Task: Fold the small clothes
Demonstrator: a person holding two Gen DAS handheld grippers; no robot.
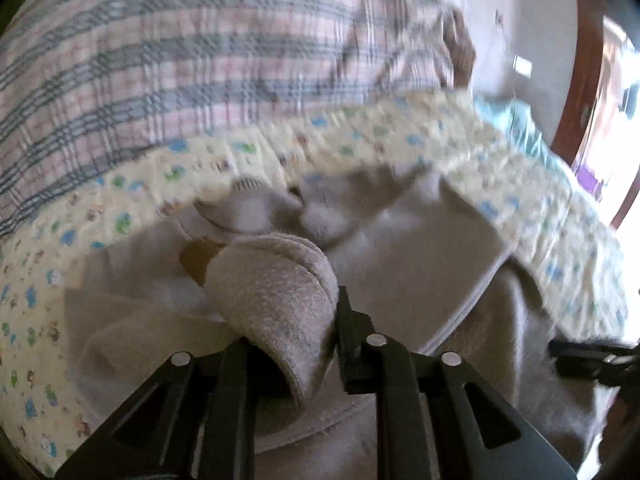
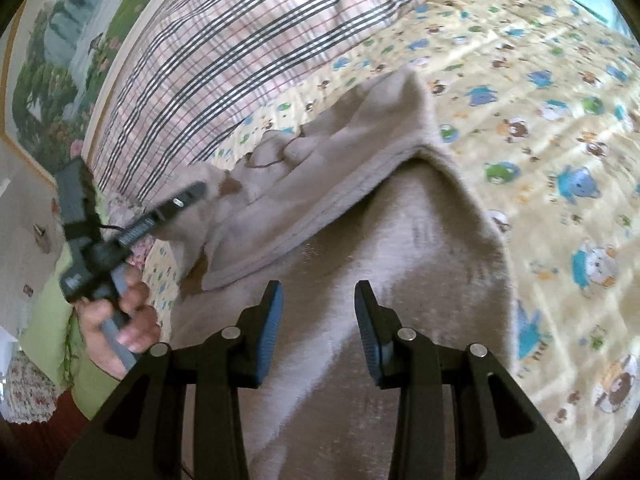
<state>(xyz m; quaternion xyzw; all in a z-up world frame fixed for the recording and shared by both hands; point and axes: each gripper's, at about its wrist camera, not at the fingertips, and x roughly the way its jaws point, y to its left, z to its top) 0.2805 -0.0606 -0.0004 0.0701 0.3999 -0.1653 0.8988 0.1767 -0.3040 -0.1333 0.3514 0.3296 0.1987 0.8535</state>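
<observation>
A beige fleece garment (image 1: 420,248) lies spread on the bed, with one flap folded over its middle (image 2: 320,184). In the left wrist view my left gripper (image 1: 292,320) is shut on a thick fold of this garment, which fills the gap between the black fingers. The right wrist view shows that same gripper (image 2: 192,196) at the left, held by a hand (image 2: 120,312), lifting the garment's corner. My right gripper (image 2: 320,296) hovers just over the garment's lower part, its blue pads (image 2: 274,320) apart with nothing between them. It also shows at the right edge (image 1: 592,360).
The garment rests on a yellow quilt (image 2: 560,120) printed with cartoon animals. A plaid blanket (image 1: 160,60) lies bunched along the far side. A landscape picture (image 2: 60,60) hangs on the wall. A teal cloth (image 1: 520,120) and a wooden door frame (image 1: 580,80) are at the right.
</observation>
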